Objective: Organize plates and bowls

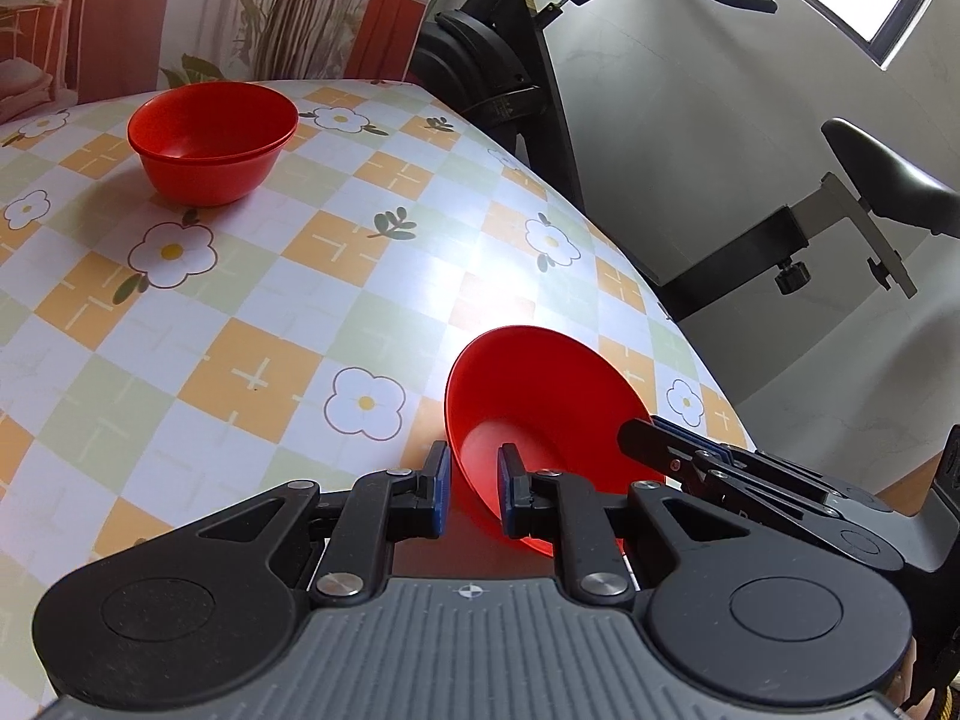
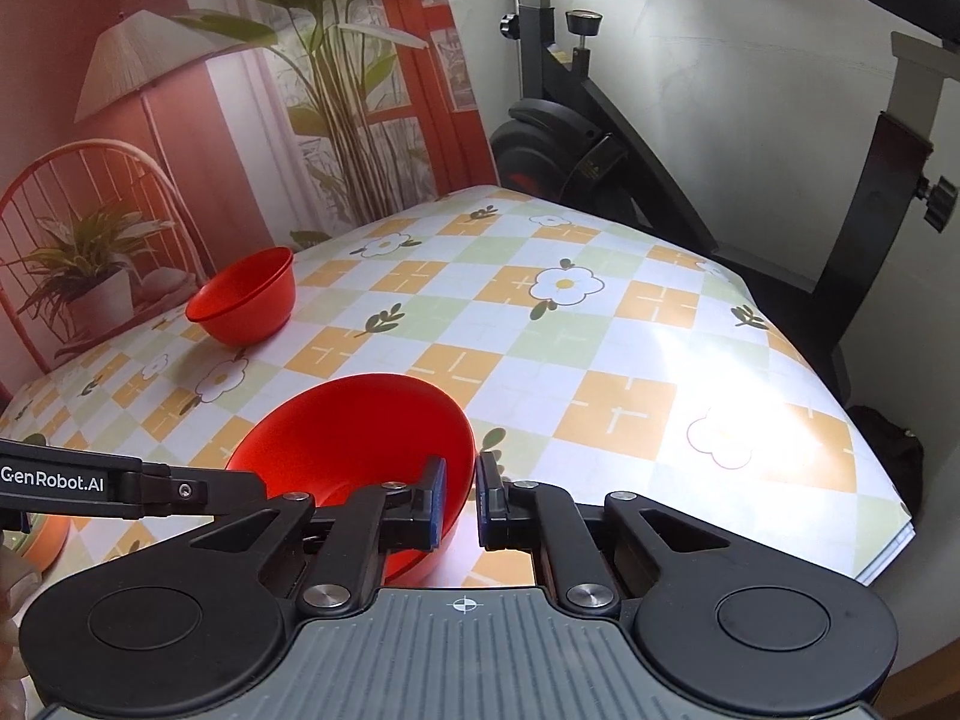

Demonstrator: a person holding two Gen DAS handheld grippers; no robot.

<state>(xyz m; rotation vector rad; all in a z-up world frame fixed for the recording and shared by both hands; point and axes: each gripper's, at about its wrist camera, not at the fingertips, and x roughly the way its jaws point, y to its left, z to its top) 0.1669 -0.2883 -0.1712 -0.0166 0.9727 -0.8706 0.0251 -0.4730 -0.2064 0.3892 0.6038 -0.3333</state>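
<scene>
Left gripper (image 1: 474, 495) partly open, its two blue-padded fingers set on either side of the rim of the near red bowl (image 1: 540, 414): one pad outside the wall, the other inside the bowl. A clear gap between pads and wall on the outer side; whether the inner pad touches the plastic, cannot tell. Bowl tilted, its mouth turned toward the far side of the table, low over the checked flower tablecloth (image 1: 360, 276) near the table's right edge.

Right gripper (image 2: 459, 498) also partly open, straddling the opposite rim of the same bowl (image 2: 354, 438): left pad inside, right pad outside, with a narrow strip of daylight between the outer pad and the wall. No firm clamp visible on either side.

Second red bowl (image 1: 213, 141) upright at the far left part of the table, well apart from both grippers; seems to be two bowls nested, by the double rim line.

Readable writing: "GenRobot.AI" in white on the black body of the left gripper, seen in the right wrist view. Exercise bike (image 2: 600, 138) behind the table, by the wall.
</scene>
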